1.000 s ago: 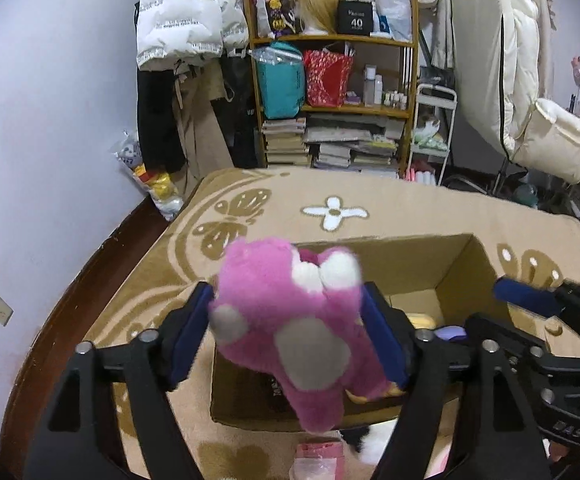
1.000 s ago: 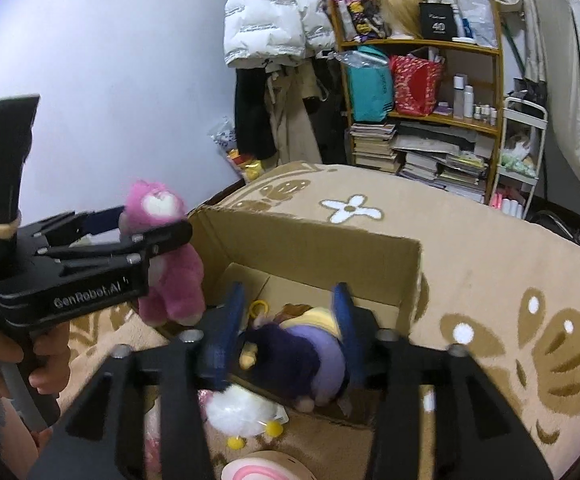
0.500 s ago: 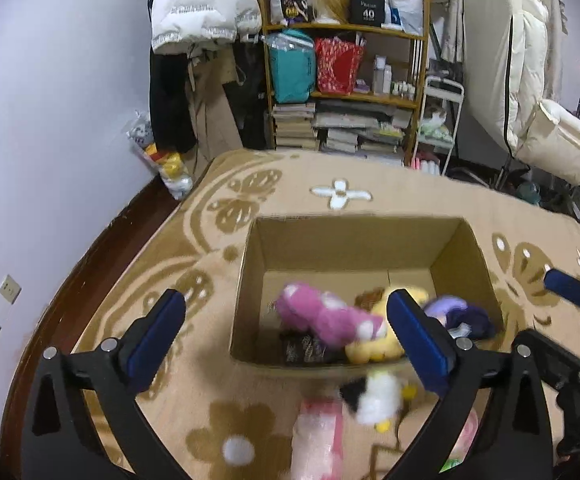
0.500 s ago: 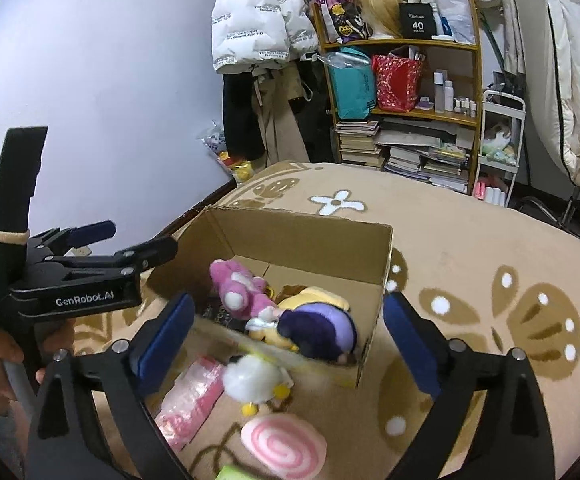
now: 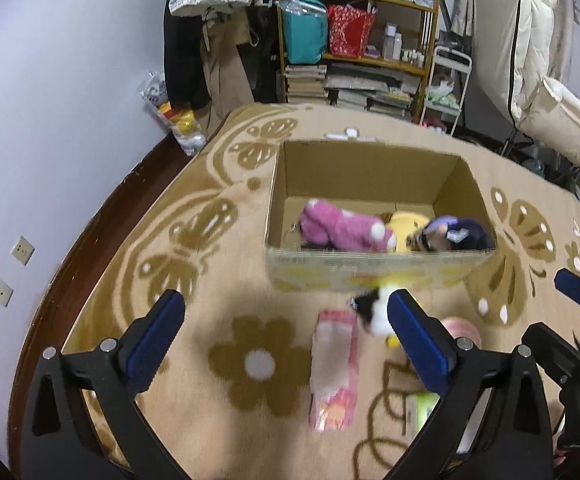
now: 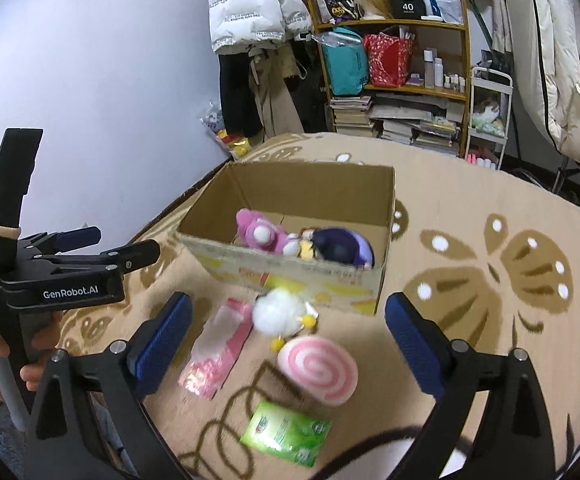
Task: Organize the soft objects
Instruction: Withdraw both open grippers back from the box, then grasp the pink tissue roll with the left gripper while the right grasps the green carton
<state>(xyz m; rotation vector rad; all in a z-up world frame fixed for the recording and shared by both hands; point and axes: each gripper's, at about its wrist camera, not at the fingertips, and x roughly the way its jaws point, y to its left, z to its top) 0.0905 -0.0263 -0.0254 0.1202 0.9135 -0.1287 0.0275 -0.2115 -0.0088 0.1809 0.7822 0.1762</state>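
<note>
Both tongs hang wide open above the patterned carpet (image 5: 226,280), holding nothing: the left tongs (image 5: 286,332) with blue pads spread over bare carpet and the pink packet (image 5: 333,368), the right tongs (image 6: 290,332) spread around the loose things near the box. The cardboard box (image 6: 290,276) stands on the carpet just beyond them, open at the top. Inside lie the pink plush (image 5: 341,226) at the left, a yellow plush (image 5: 407,224) in the middle and a purple plush (image 6: 341,246) at the right, all touching one another. Against the box's near wall sits a white fluffy toy (image 6: 280,312), with a pink swirl cushion (image 6: 317,370) just beside it and a green packet (image 6: 286,432) nearer still. Far behind, a wooden shelf (image 6: 393,64) holds books and bags, beside a white jacket (image 6: 250,4) hanging on the wall.
</note>
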